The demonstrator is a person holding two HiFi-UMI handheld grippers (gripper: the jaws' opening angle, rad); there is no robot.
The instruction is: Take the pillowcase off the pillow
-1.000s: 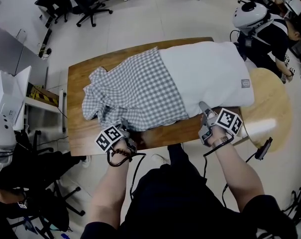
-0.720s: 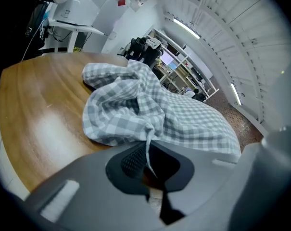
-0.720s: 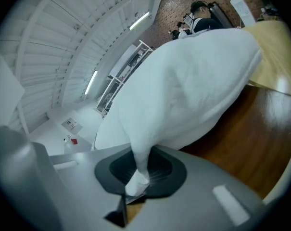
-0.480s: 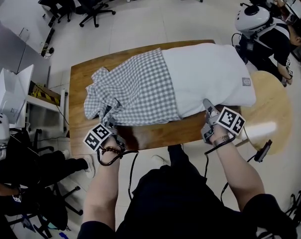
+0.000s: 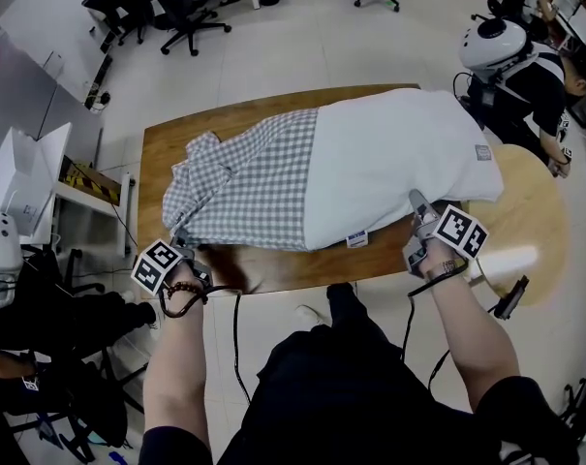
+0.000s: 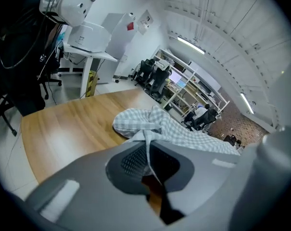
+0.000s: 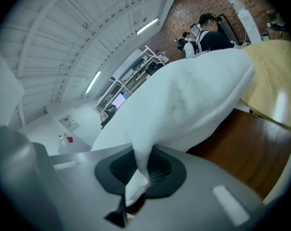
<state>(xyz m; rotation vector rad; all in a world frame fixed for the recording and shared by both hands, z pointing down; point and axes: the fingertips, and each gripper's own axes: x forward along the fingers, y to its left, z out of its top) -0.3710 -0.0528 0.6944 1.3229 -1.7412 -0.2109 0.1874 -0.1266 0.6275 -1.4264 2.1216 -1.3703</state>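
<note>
About halfway off: pillowcase (image 5: 254,182) pinched in closed left gripper (image 5: 183,248), pillow (image 5: 399,158) corner pinched in closed right gripper (image 5: 420,208), remainder left to strip.

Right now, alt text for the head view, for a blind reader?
Seen from above, a white pillow lies on a wooden table, its left end inside a grey checked pillowcase. The left gripper is shut on the pillowcase's near corner; the right gripper on the pillow's near edge.
</note>
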